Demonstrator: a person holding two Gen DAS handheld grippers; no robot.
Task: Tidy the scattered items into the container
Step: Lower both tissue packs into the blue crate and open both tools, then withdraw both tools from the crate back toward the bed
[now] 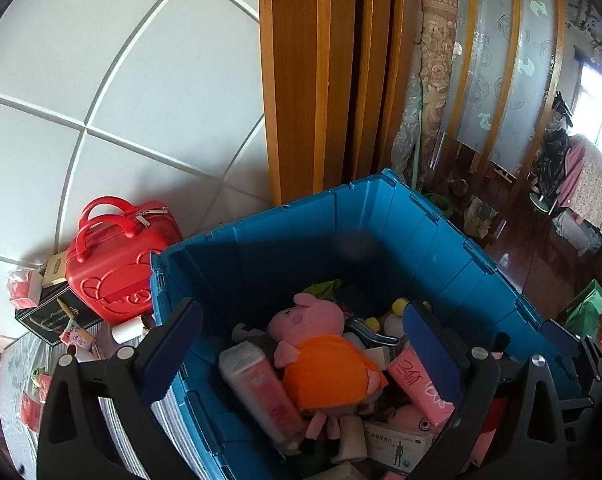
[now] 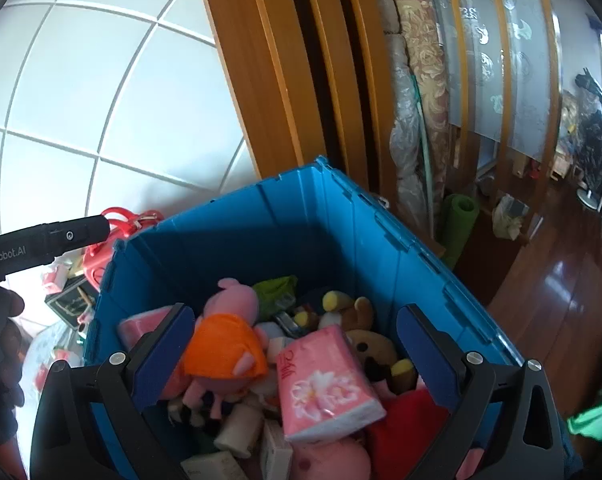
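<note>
Tools (image 1: 303, 354) (image 2: 295, 350) open, toys in blue crate (image 1: 401, 224)

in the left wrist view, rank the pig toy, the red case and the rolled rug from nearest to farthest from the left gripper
1. Pig toy: in the blue bin, just ahead of the open left gripper.
2. Red case: outside the bin, off to the left by the white wall.
3. Rolled rug: standing upright behind the bin, beside the wooden door frame.

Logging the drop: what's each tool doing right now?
Left tool: open, empty, above the bin.
Right tool: open, empty.
</note>
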